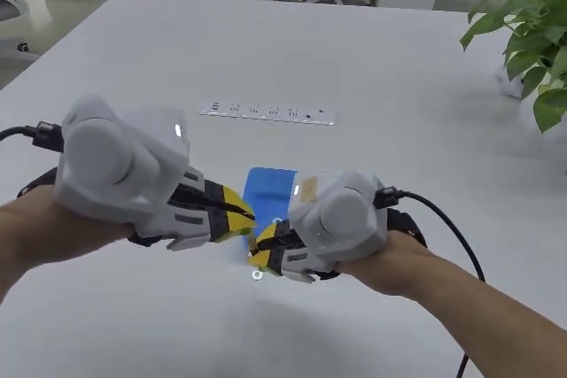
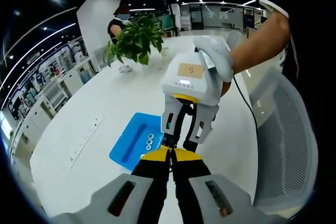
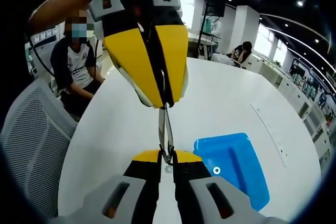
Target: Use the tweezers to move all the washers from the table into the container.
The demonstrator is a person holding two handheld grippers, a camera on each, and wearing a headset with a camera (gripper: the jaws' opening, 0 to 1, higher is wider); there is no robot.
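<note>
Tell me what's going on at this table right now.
Two handheld grippers are at work over a white table. The left gripper and right gripper face each other, both apparently closed on the tweezers stretched between them, beside a blue container. Some washers already lie in the container; one washer sits on the table beneath the grippers.

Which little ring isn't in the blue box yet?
The washer lying alone on the white table, right by the tips of the tweezers. The other washers already sit inside the blue container.
</note>
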